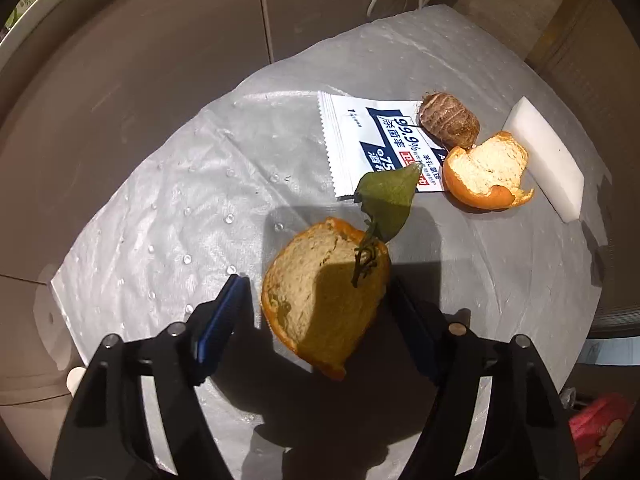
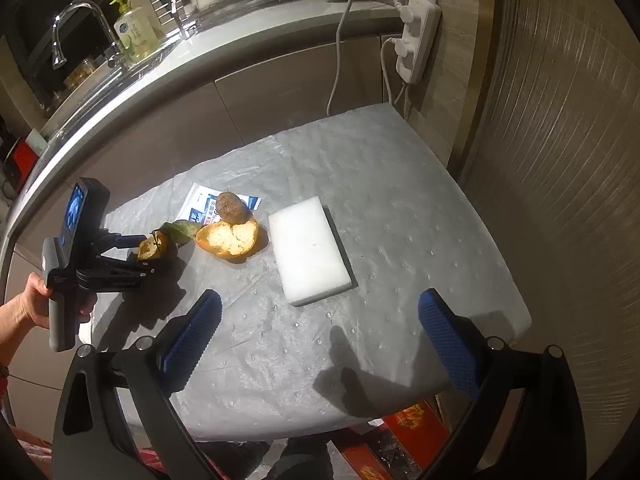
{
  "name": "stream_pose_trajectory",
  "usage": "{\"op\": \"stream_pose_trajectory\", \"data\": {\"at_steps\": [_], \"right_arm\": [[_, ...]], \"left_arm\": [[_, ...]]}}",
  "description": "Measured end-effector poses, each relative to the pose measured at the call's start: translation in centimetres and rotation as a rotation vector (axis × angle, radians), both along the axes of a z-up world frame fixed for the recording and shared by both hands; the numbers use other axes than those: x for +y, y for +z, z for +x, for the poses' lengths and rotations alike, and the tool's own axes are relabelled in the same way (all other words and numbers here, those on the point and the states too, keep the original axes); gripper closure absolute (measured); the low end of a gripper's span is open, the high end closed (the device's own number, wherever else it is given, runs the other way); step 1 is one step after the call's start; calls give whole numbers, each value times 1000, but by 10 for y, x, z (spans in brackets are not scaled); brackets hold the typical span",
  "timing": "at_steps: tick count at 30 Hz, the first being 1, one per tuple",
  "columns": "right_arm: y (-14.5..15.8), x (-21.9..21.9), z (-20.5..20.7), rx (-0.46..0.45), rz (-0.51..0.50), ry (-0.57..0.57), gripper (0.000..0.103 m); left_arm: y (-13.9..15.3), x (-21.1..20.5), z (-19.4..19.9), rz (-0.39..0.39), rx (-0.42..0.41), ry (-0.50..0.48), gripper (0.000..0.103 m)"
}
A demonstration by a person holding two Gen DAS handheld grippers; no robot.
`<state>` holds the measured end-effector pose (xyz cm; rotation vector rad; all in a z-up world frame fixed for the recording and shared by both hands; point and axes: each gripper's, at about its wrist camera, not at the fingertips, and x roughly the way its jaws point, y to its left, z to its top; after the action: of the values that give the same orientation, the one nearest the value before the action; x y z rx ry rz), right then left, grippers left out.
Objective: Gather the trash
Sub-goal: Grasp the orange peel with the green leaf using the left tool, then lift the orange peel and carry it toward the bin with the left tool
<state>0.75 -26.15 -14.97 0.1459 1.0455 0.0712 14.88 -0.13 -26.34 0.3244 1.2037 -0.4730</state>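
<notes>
An orange peel half (image 1: pixel 320 304) with a stem and green leaf (image 1: pixel 392 196) stands between the fingers of my left gripper (image 1: pixel 318 280). The right pad touches it; a thin gap shows at the left pad. In the right wrist view the left gripper (image 2: pixel 148 256) reaches this peel (image 2: pixel 154 246) from the left, held by a hand (image 2: pixel 32 300). Behind lie a wipe packet (image 1: pixel 360 136), a brown husk (image 1: pixel 448 120) and a second peel (image 1: pixel 488 168). My right gripper (image 2: pixel 320 296) hangs open and holds nothing, just short of a white sponge block (image 2: pixel 310 248).
A wrinkled plastic sheet (image 2: pixel 400 200) covers the small table. A kitchen counter with a faucet (image 2: pixel 76 28) and dishes runs behind it. A power strip (image 2: pixel 416 36) with cords hangs at the back right corner. Red boxes (image 2: pixel 416 428) sit on the floor below the front edge.
</notes>
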Motion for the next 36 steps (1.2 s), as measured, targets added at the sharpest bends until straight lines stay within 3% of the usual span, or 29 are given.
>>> {"op": "stream_pose_trajectory", "data": {"at_steps": [3, 8, 14, 20, 24, 27, 30, 32, 34, 36], "right_arm": [[-4, 3, 6, 4, 13, 15, 5], [-13, 12, 21, 10, 35, 46, 5], [-36, 22, 45, 16, 13, 113, 5], [-73, 31, 69, 67, -52, 174, 9], [-79, 36, 78, 70, -113, 167, 12], [-49, 45, 75, 11, 1, 197, 12], [-22, 60, 74, 1, 308, 276, 12], [-13, 75, 75, 14, 460, 325, 12], [-9, 89, 76, 22, 527, 357, 12], [-10, 103, 79, 43, 555, 383, 19]], "left_arm": [[10, 0, -2, -15, 0, -3, 62], [22, 6, -3, -41, 19, 24, 82], [39, 23, -19, -66, 18, 51, 86], [82, 40, -47, -145, -18, 80, 86], [102, 48, -60, -160, -35, 82, 86], [112, 51, -68, -176, -31, 79, 86], [120, 49, -77, -177, -47, 50, 86], [123, 44, -83, -177, -49, 31, 86], [123, 37, -87, -179, -51, 14, 86], [124, 32, -92, -182, -54, -1, 86]]}}
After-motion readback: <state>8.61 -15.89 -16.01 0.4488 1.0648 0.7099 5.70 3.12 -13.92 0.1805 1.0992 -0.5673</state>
